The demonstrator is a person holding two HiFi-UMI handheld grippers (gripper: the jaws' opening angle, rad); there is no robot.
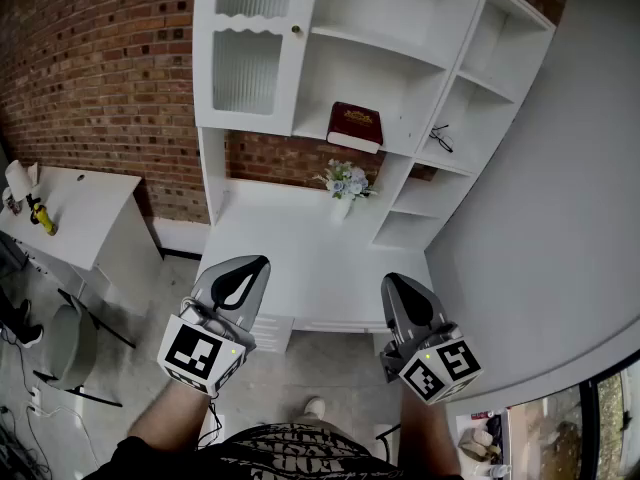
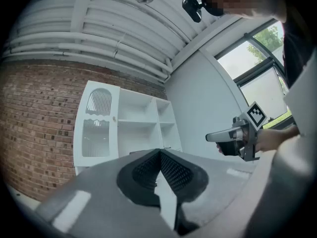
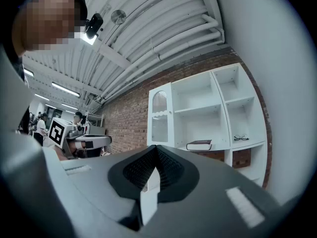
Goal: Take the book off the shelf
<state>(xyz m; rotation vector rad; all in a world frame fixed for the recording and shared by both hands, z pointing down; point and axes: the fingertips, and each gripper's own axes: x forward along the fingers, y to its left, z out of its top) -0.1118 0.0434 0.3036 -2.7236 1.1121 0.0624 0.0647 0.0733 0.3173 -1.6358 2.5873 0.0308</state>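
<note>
Flowers (image 1: pixel 345 180) show only in the head view, below the book (image 1: pixel 355 126).

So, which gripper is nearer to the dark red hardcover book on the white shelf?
Right, though only slightly. The right gripper is below the dark red book, a little to its right; the left gripper is further off to its left.
</note>
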